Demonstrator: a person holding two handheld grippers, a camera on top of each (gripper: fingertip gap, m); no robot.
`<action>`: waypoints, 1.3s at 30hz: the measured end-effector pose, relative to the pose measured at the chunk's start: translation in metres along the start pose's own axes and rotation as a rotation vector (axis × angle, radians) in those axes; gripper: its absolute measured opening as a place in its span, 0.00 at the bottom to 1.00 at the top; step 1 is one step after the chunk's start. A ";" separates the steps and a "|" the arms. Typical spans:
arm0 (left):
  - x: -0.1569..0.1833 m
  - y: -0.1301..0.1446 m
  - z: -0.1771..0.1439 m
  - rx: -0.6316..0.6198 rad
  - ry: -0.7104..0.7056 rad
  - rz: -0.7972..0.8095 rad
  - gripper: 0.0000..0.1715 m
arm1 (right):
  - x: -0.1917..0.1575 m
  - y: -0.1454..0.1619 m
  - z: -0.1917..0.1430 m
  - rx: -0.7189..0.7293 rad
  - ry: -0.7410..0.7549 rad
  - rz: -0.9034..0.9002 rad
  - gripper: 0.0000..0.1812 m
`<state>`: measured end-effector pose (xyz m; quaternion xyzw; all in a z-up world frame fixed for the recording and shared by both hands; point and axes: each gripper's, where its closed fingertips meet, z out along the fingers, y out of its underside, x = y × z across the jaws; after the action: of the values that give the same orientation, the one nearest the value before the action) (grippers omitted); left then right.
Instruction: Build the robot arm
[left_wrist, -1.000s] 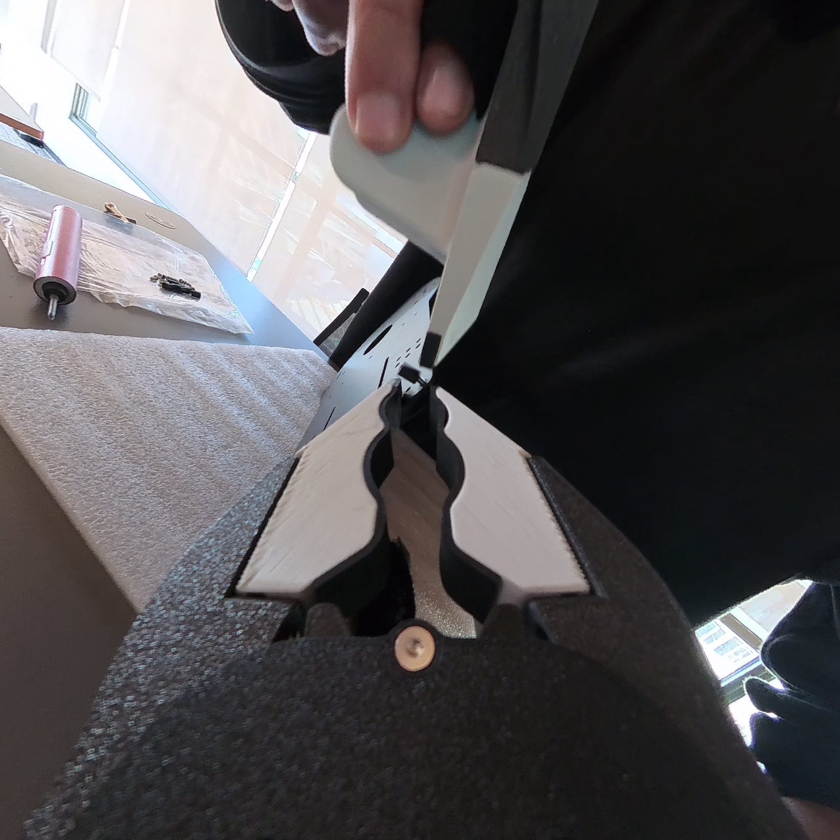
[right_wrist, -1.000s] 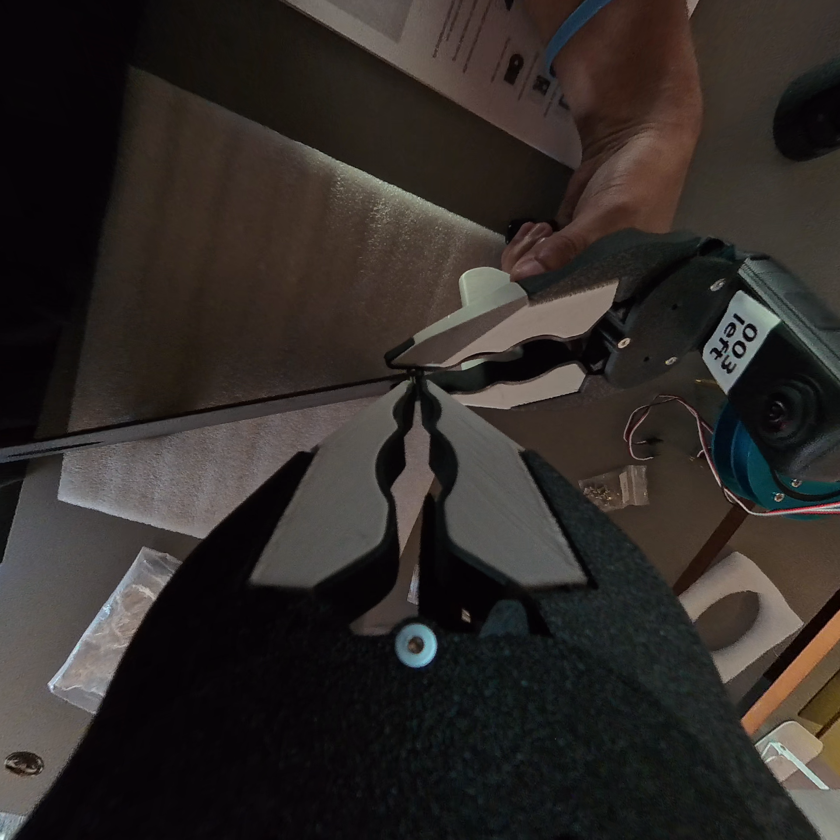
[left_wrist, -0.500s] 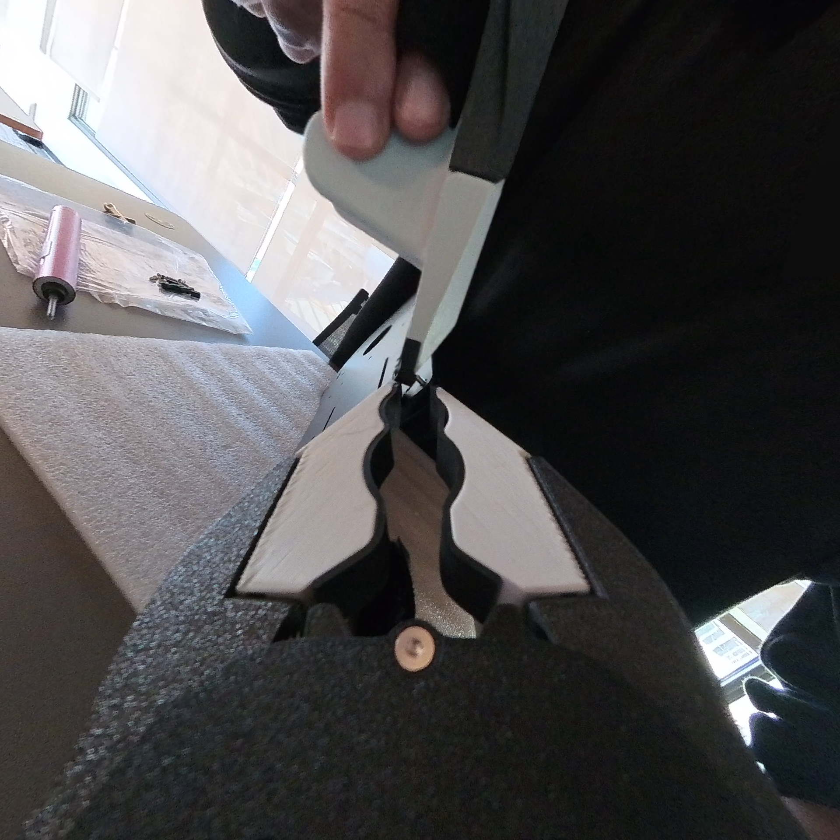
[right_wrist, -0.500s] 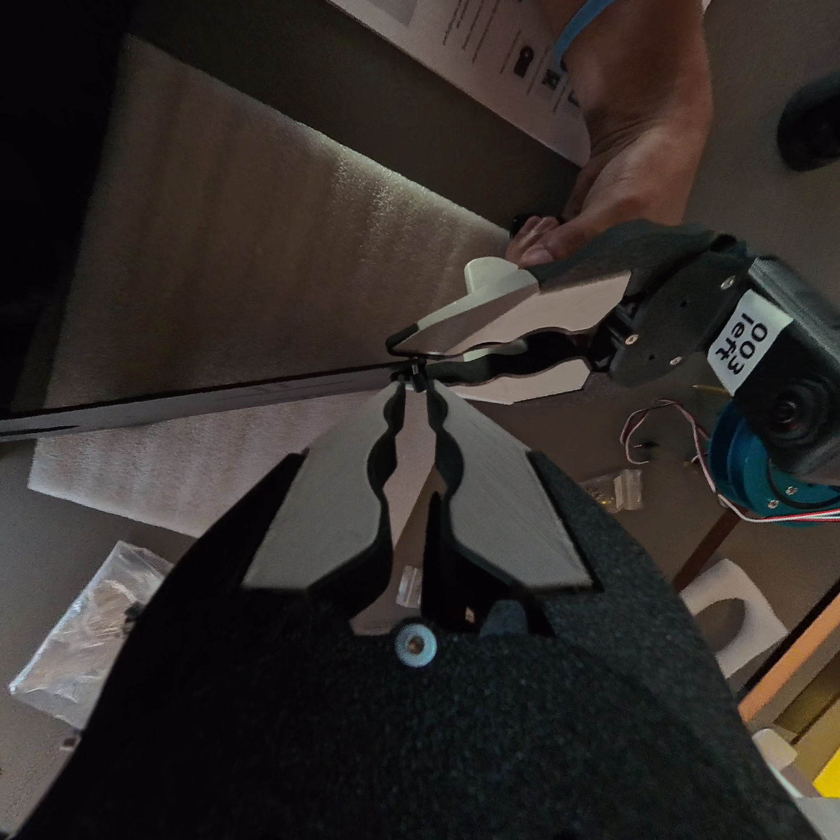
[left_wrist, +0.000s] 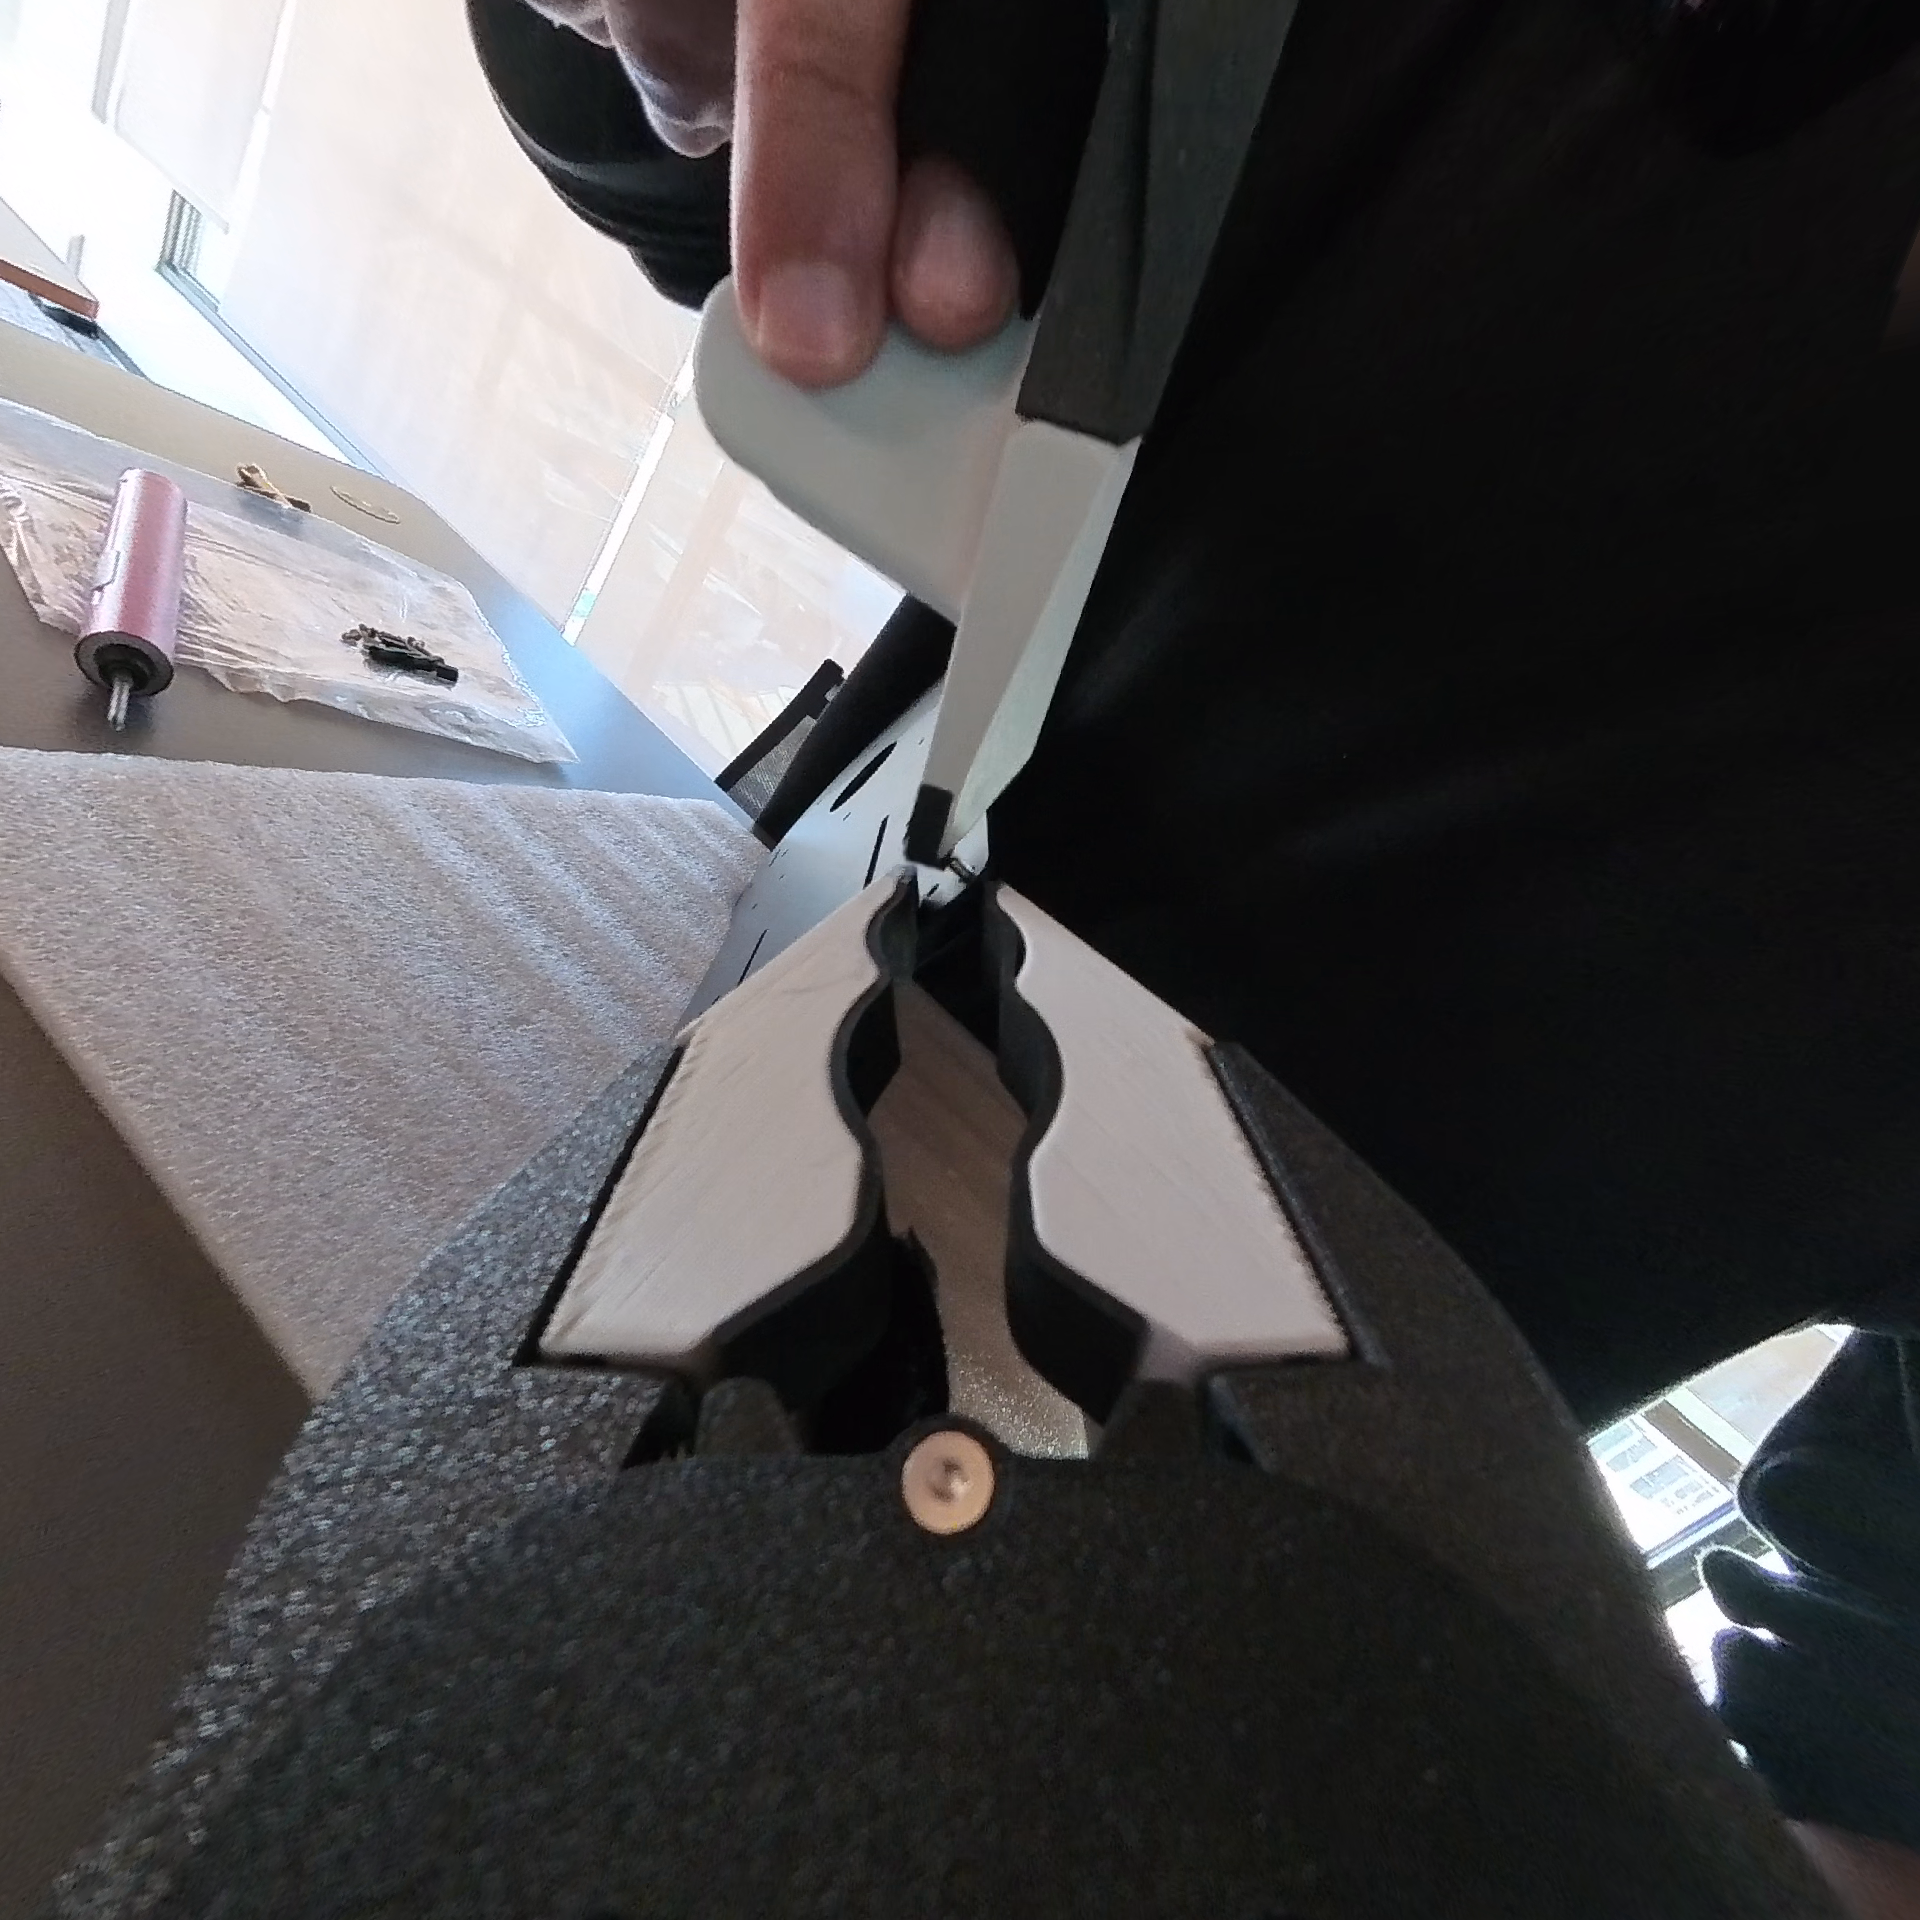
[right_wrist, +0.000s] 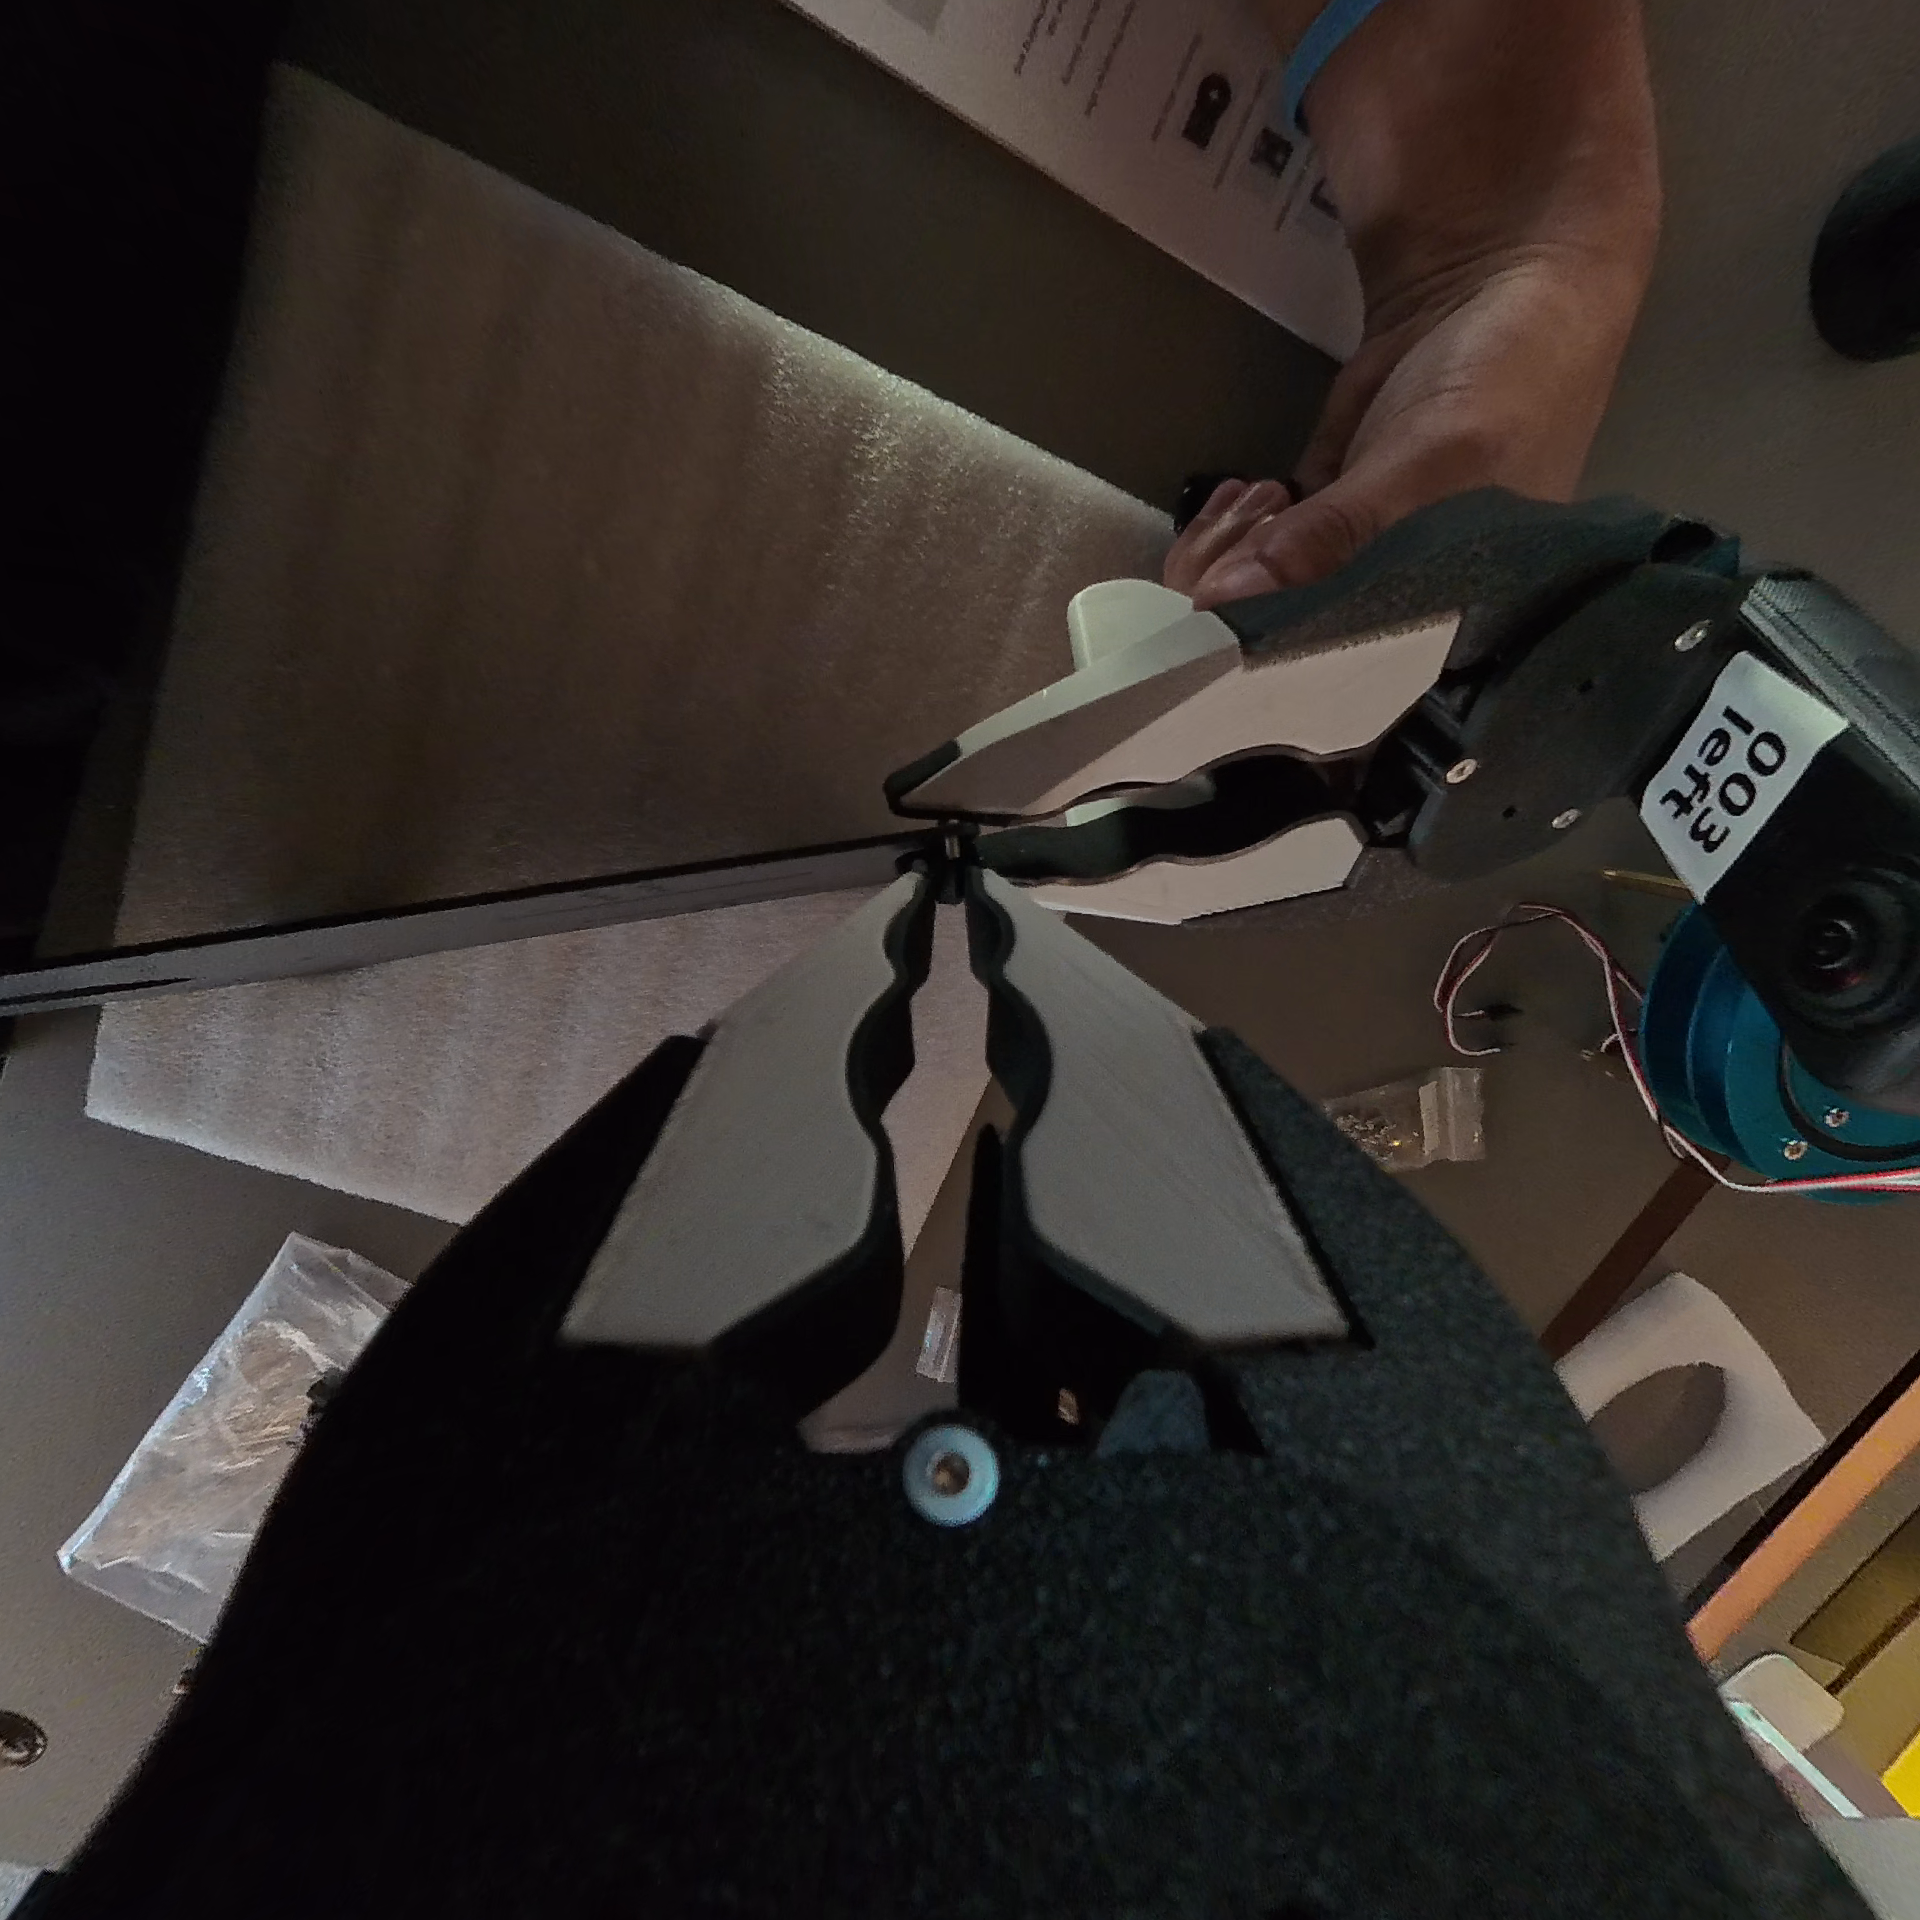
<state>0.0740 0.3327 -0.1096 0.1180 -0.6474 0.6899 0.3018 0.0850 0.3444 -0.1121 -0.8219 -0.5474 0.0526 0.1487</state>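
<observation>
Left gripper (left_wrist: 951, 894): clenched on the near edge of the black plate (right_wrist: 416, 935). In the right wrist view one finger lies above the plate and one below.
Right gripper (right_wrist: 943, 883): tips drawn almost together, apparently nipping a small black fastener (right_wrist: 951, 844) that stands at the plate edge.
Meeting point: both sets of tips converge on one spot, touching or nearly so. The fastener sits just beside the left gripper's hold.
Grip, judged: both holds are at the extreme tips with little pad contact. The fastener looks liable to tilt or slip unless it is kept square to the plate.
Black plate: thin and flat, with several holes. It is held clear above the foam sheet (left_wrist: 312, 935) and runs away from the grippers.
Foam sheet: white, lying flat on the table (left_wrist: 94, 1299) beneath the plate.
Hands: one hand (left_wrist: 831, 208) grips the right gripper, and another hand (right_wrist: 1455, 364) grips the left.
Plastic bag (left_wrist: 312, 613): clear, lying flat beyond the foam. It carries a pink cylindrical tool (left_wrist: 135, 582) and some small dark parts (left_wrist: 400, 655).
Small zip bag (right_wrist: 1403, 1112): on the table past the left gripper, near red and white wires (right_wrist: 1507, 997).
Printed sheet (right_wrist: 1143, 104): at the far table edge.
</observation>
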 end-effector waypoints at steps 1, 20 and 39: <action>0.000 0.000 0.000 -0.001 0.001 0.001 0.06 | 0.000 -0.001 -0.001 0.005 0.001 -0.001 0.03; 0.000 0.000 0.000 -0.001 -0.002 0.001 0.06 | 0.004 -0.010 -0.008 0.032 -0.011 -0.006 0.01; 0.000 0.000 0.000 -0.001 -0.002 0.001 0.06 | 0.005 -0.004 -0.006 -0.004 -0.033 0.000 0.08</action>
<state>0.0739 0.3327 -0.1092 0.1184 -0.6481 0.6895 0.3008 0.0850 0.3495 -0.1043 -0.8213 -0.5498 0.0652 0.1379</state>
